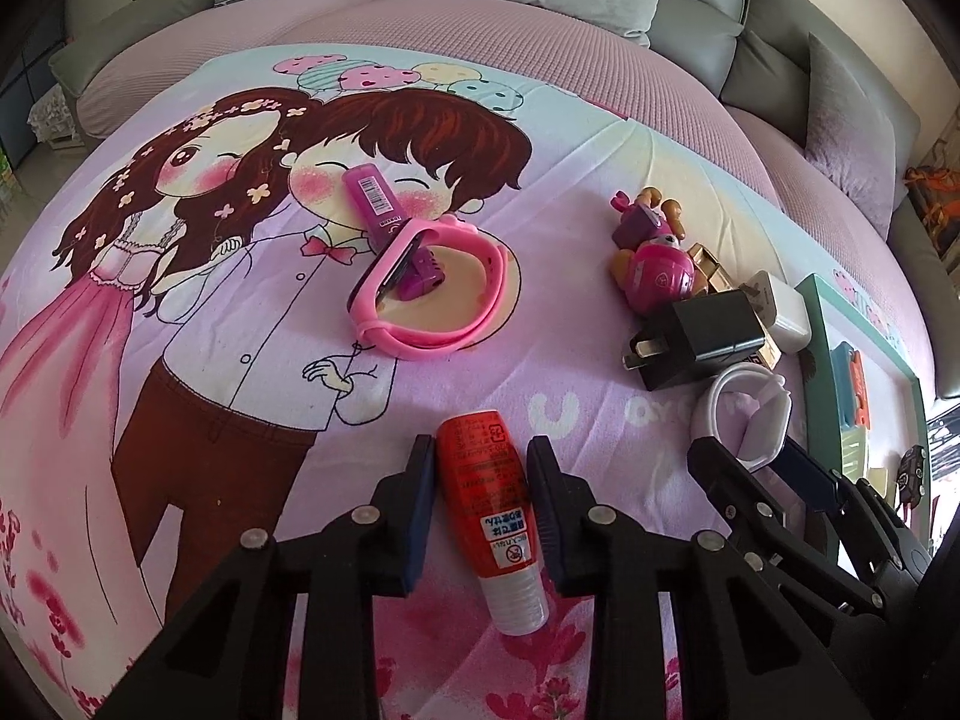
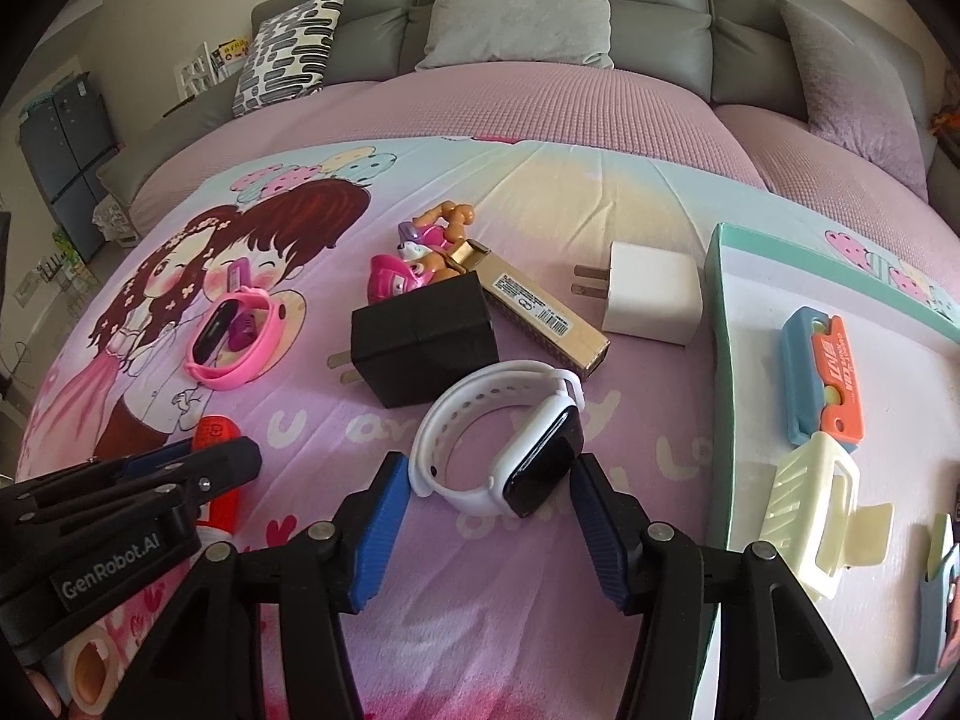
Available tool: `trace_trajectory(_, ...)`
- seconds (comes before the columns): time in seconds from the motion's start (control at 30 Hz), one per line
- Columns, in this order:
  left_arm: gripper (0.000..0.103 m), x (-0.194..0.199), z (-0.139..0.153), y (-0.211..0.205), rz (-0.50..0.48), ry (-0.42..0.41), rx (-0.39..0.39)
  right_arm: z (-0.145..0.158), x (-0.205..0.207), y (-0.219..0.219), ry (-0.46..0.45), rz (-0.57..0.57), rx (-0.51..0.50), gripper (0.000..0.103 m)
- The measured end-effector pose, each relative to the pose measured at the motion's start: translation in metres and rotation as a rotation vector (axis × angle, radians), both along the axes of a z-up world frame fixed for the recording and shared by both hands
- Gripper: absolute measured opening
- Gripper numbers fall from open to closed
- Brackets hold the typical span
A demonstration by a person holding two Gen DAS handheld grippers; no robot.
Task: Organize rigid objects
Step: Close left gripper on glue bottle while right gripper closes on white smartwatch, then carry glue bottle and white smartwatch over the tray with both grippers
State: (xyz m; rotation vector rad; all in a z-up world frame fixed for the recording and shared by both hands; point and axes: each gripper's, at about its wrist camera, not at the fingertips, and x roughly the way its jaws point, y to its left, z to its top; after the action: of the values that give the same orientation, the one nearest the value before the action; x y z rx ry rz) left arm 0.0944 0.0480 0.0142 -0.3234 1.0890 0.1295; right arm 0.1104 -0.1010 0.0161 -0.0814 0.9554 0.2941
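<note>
Roughly a third of the sorting looks done. To the right of the right tongs (image 2: 486, 525), the tray (image 2: 720, 396) already holds a blue-and-orange utility knife (image 2: 822, 378), a cream hair claw (image 2: 822, 510) and a grey item cut off by the frame.

Still loose on the bed:
- two smartwatches, white (image 2: 504, 438) and pink (image 1: 420, 294)
- two chargers, black (image 2: 426, 336) and white (image 2: 651, 294)
- one pup toy (image 2: 420, 258)
- one gold box (image 2: 540, 312)
- one purple stick (image 1: 375, 198)
- one red tube (image 1: 492, 504)

The left tongs (image 1: 480, 504) have narrowed onto the red tube, pads touching its sides. The right tongs stand half open around the white smartwatch, not yet pinching.
</note>
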Motion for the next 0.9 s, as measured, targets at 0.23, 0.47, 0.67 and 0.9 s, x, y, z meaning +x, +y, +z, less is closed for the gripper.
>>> trace_trajectory(0.23,0.032,0.0,0.0,0.0,0.003,-0.001,-0.002,-0.003,0.003,0.004,-0.024,-0.009,-0.03,0.06)
trace_trajectory(0.47,0.032,0.002,0.001,-0.002,0.0,0.001,0.014,-0.001,0.004,-0.001,-0.015,-0.016,0.005,0.058)
trace_trajectory(0.67,0.031,0.0,0.008,0.001,0.013,-0.028,0.021,0.004,0.003,-0.01,-0.002,-0.037,0.073,0.054)
trace_trajectory(0.9,0.03,-0.003,0.026,-0.001,0.009,-0.096,0.019,0.025,-0.004,-0.018,-0.06,-0.046,0.11,0.053)
